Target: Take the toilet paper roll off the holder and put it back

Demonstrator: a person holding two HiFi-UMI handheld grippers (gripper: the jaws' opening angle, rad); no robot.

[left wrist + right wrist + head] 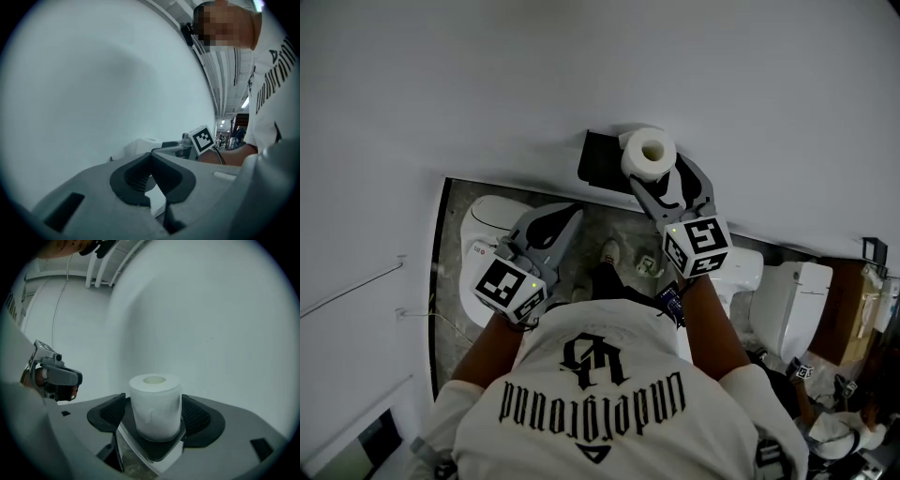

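Observation:
A white toilet paper roll (649,153) stands upright on a black holder shelf (600,159) fixed to the white wall. My right gripper (656,172) reaches up to it with one jaw on each side. In the right gripper view the roll (154,404) stands on the dark shelf (157,448) between the wide-spread pads (110,412), which sit at its sides without squeezing it. My left gripper (572,216) hangs lower left, away from the roll. Its jaws meet at the tip (151,157) with nothing between them.
A white toilet (492,234) stands below left on the speckled floor. A second white fixture (787,300) and a wooden cabinet (844,309) stand at the right. The person's shoe (607,251) is below the holder. The white wall (581,66) is close ahead.

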